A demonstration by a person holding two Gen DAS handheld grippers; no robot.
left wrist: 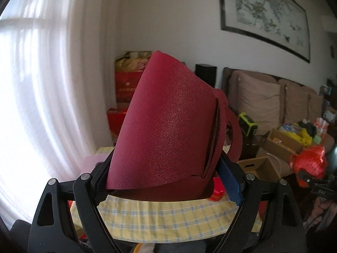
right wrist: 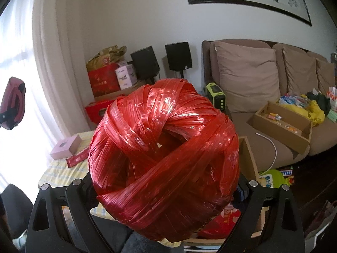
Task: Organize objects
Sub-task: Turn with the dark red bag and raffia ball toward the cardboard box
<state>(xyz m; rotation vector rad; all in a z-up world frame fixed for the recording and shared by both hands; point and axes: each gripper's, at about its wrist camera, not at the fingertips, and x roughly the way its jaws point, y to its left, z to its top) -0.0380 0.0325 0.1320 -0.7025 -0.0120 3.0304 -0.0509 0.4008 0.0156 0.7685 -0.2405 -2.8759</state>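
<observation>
Both my grippers are loaded, held up over the checked table.

My left gripper (left wrist: 168, 181) is clamped wide on a dark red leather bag (left wrist: 168, 122); my right gripper (right wrist: 166, 191) grips a ball of red plastic twine (right wrist: 164, 154). Rightward, an open cardboard box (right wrist: 280, 130) on the sofa (right wrist: 248, 78) holds a few small packets, with a heap of bags and wrappers just beyond it.
</observation>
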